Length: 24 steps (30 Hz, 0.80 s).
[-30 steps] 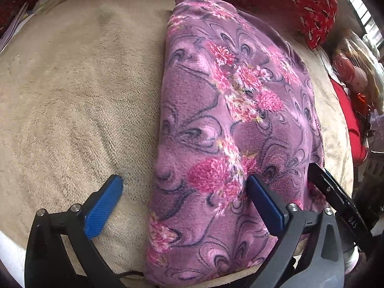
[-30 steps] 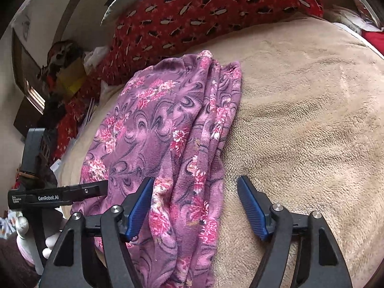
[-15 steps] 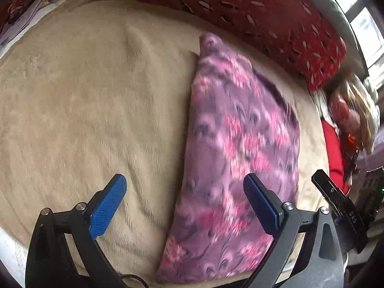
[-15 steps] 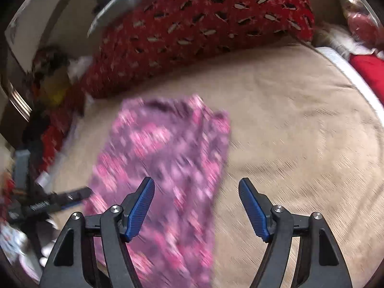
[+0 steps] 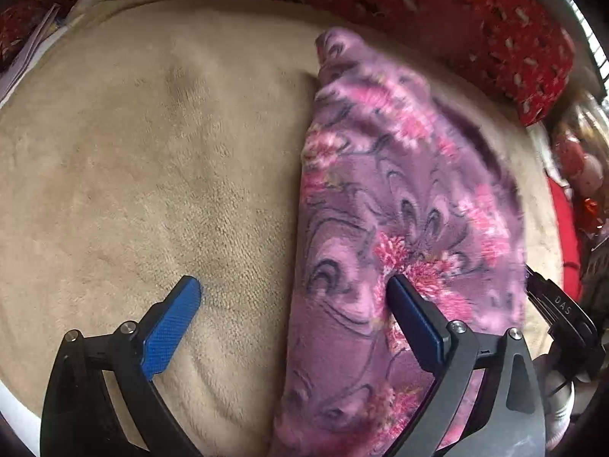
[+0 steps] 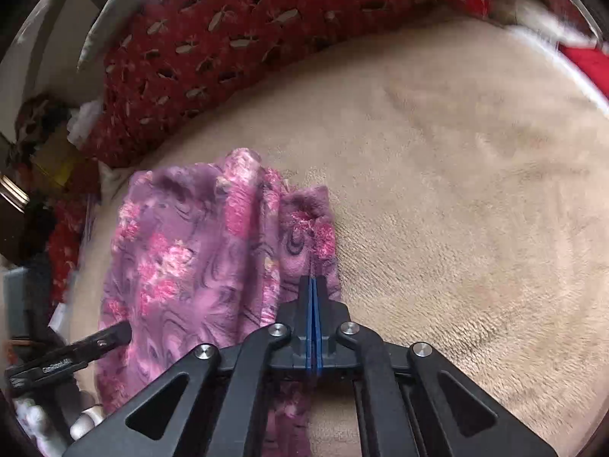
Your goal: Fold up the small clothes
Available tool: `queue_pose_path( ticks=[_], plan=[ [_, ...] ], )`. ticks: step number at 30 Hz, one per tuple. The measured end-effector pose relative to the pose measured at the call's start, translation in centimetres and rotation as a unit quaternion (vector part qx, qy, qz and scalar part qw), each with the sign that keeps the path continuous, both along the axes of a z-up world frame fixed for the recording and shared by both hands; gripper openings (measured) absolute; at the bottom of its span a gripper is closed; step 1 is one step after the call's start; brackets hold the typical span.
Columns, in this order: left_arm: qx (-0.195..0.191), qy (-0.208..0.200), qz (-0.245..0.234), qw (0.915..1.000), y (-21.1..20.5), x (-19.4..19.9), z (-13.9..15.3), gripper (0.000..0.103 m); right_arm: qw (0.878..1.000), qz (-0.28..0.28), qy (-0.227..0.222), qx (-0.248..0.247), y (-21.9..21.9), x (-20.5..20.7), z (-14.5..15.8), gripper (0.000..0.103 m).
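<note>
A purple fleece garment with pink flowers [image 5: 399, 190] lies folded lengthwise on a beige blanket [image 5: 152, 171]. My left gripper [image 5: 293, 287] hovers open over the garment's left edge, with one blue pad above the blanket and the other above the cloth. In the right wrist view the garment [image 6: 182, 259] lies at the left. My right gripper [image 6: 312, 285] has its jaws closing tight, pads together, on the puckered right edge of the cloth. Part of the right gripper's body [image 5: 563, 308] shows at the garment's far side.
A red patterned pillow [image 6: 228, 45] runs along the back of the blanket [image 6: 456, 209]. Clutter, red cloth and a doll-like toy [image 5: 578, 160] lie off the blanket's side. Wide bare blanket stretches right of the garment in the right wrist view.
My right gripper went from wide open astride the garment's right edge to shut on it, bunching the cloth. Both cameras drew back, so the garment looks smaller. The left gripper stayed open.
</note>
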State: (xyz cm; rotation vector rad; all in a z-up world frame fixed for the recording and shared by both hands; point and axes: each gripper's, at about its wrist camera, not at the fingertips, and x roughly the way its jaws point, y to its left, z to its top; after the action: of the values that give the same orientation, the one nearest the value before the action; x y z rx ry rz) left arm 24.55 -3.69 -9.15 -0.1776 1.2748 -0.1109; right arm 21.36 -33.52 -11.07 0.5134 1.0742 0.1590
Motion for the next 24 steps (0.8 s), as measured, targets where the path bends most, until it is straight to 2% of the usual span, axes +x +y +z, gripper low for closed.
queue_pose_path(
  ticks=[1, 4, 5, 6, 8, 10, 11, 12, 16, 18, 19, 20, 22, 24],
  plan=[
    [-0.008, -0.003, -0.002, 1.0000, 0.3, -0.2, 0.5, 0.098, 1.000, -0.005, -0.007, 0.012, -0.4, -0.3, 0.7, 0.006],
    [-0.016, -0.026, -0.006, 0.9995, 1.3, -1.8, 2.4, 0.098, 0.997, 0.023, -0.052, 0.060, -0.6, -2.1, 3.4, 0.009],
    [-0.010, -0.036, -0.007, 0.9993, 1.4, -2.5, 2.7, 0.098, 0.994, 0.043, -0.065, 0.073, -0.1, -2.8, 4.2, 0.017],
    [-0.001, -0.040, -0.007, 0.9992, 1.5, -3.3, 2.7, 0.099, 0.993, 0.058, -0.075, 0.075, 0.5, -3.5, 4.5, 0.033],
    [0.014, -0.022, -0.011, 0.9996, 1.2, -4.2, 1.3, 0.099, 0.992, 0.084, -0.081, 0.056, 2.1, -4.5, 4.0, 0.052],
    [0.014, 0.006, -0.017, 0.9997, 1.1, -4.7, -0.3, 0.099, 0.992, 0.115, -0.037, -0.028, 4.3, -4.8, 1.5, 0.048],
    [0.013, 0.001, -0.014, 0.9998, 1.2, -5.2, 0.2, 0.099, 0.990, 0.128, -0.029, -0.051, 5.0, -4.8, 0.6, 0.048],
    [0.012, -0.005, -0.016, 0.9998, 1.2, -5.5, 0.9, 0.098, 0.990, 0.122, -0.048, -0.055, 4.9, -5.3, 1.1, 0.049],
    [0.042, -0.038, -0.039, 0.9976, 0.9, -7.9, 2.8, 0.098, 0.990, 0.120, -0.047, -0.061, 4.4, -7.1, 3.1, 0.054],
    [0.054, -0.019, -0.050, 0.9971, 0.7, -8.8, 1.6, 0.098, 0.989, 0.126, -0.026, -0.078, 4.1, -7.9, 2.5, 0.070],
    [0.061, -0.002, -0.053, 0.9967, 0.6, -9.1, 0.8, 0.099, 0.988, 0.123, -0.006, -0.089, 3.7, -8.4, 1.8, 0.074],
    [0.063, 0.013, -0.053, 0.9965, 0.6, -9.5, 0.1, 0.099, 0.990, 0.115, 0.009, -0.084, 3.2, -8.7, 1.2, 0.074],
    [0.057, 0.010, -0.044, 0.9974, 0.9, -10.3, 0.3, 0.098, 0.992, 0.095, 0.014, -0.082, 2.9, -9.7, 1.5, 0.073],
    [0.056, -0.007, -0.046, 0.9974, 1.2, -11.4, 1.5, 0.098, 0.989, 0.086, 0.008, -0.117, 3.2, -10.8, 2.7, 0.074]
  ],
)
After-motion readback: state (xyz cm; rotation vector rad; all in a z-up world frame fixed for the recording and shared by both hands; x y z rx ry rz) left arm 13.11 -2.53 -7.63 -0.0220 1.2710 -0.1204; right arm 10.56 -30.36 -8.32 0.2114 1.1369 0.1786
